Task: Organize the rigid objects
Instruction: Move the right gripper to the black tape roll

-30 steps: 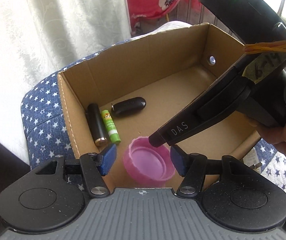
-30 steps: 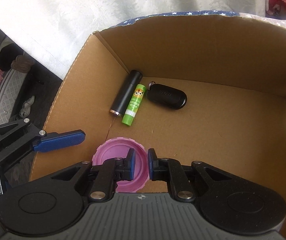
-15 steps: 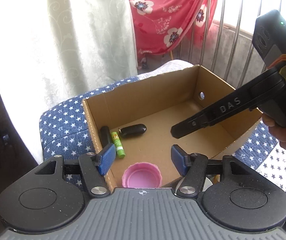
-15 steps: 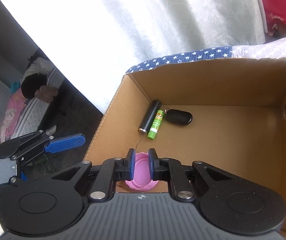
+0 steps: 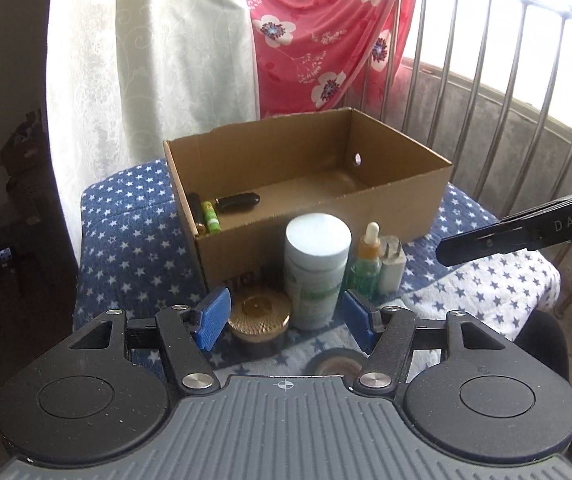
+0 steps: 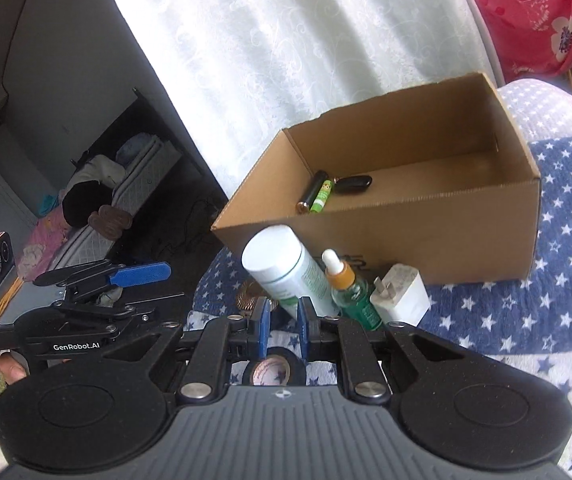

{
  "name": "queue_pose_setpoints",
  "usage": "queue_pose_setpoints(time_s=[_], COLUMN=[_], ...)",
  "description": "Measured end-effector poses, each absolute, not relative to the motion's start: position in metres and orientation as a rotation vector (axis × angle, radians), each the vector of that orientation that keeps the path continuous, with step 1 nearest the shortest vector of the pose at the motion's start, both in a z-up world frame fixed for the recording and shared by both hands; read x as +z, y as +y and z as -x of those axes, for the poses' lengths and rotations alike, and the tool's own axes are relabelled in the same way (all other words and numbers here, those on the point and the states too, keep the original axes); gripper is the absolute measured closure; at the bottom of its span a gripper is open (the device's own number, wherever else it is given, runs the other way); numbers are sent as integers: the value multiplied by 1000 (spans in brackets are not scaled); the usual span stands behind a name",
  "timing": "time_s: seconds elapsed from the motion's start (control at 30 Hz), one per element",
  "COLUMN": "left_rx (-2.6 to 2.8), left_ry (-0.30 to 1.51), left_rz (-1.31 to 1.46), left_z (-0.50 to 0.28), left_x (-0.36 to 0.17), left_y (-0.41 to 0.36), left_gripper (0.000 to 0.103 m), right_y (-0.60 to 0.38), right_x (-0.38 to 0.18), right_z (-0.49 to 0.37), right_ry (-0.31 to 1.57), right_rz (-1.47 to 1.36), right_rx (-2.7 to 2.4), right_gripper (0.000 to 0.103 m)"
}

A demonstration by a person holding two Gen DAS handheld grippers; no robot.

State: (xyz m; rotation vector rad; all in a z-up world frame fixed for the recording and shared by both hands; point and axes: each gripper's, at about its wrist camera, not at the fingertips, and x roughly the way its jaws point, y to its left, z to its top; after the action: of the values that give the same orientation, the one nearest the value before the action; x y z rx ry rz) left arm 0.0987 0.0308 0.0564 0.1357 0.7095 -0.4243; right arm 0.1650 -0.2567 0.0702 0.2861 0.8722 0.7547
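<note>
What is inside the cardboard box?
Inside the cardboard box lie a dark tube, a green stick and a black key fob. The near wall hides the front floor.

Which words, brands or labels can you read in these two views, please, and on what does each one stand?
"DAS": white letters on the right tool, seen from the left wrist.
"GenRobot.AI": white letters on the left tool, seen from the right wrist.
"Data Acquisition System": tiny, only just legible, on the same tool.
Cardboard box: dark print, mostly hidden, unreadable.
White bottle, green tube: too small to read.
</note>
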Motion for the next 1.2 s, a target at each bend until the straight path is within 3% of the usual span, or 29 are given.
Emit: queue_pose_setpoints(time_s=[0.23, 0.4, 1.2], left_rx=[-473, -442, -422], left_ry=[819, 831, 902], left_rz=[-140, -201, -202], left_z=[-79, -74, -79], left_x=[6, -15, -26], left_y=[9, -2, -9], left_gripper=[41, 41, 39], right_y=[-226, -213, -196], right_x=[7, -5, -19], right_z=[-151, -148, -159], right_ry=[996, 1005, 1011], right_rz=[-329, -298, -175], right_rx=[727, 710, 721], right_gripper=[85, 71, 72])
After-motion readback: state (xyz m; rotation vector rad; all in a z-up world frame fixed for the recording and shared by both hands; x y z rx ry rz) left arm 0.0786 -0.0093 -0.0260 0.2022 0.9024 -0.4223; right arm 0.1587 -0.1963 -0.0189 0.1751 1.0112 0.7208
